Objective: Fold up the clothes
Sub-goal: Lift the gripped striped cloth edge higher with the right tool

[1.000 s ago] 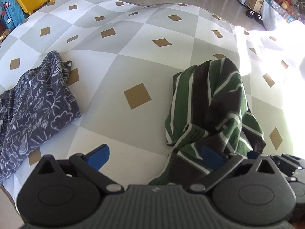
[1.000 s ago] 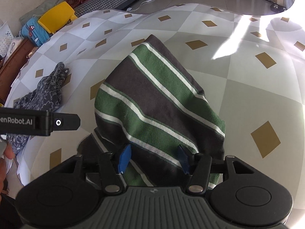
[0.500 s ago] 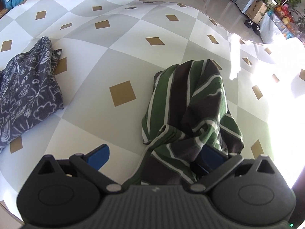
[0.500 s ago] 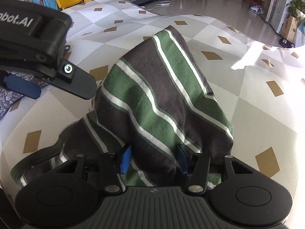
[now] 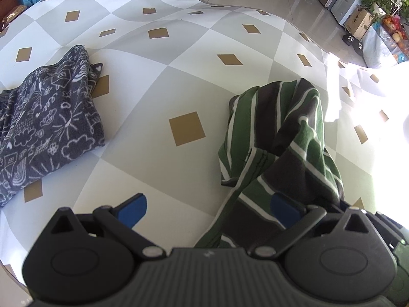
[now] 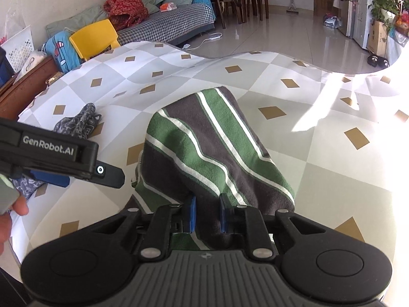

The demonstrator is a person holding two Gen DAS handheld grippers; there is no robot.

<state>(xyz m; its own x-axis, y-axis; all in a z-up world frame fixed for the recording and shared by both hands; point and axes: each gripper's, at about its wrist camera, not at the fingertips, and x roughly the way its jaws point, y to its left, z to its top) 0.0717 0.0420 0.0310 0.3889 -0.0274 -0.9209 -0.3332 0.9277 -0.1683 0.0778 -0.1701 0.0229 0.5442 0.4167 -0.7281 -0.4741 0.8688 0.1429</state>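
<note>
Right tool [image 6: 206,213] is pinching a bunched fold of the green striped garment [image 6: 212,151], its blue pads having just been closing on the cloth, and the fabric is draping away from it in a hump. Left tool [image 5: 208,211] is sitting wide open, fabric lying across its right pad [image 5: 283,208] but nothing clamped. The garment is sitting mid-bench [image 5: 163,58] on the checkered cover, toward the sunlit edge. A dark patterned garment [image 5: 43,128] is lying well apart toward the opposite edge.
</note>
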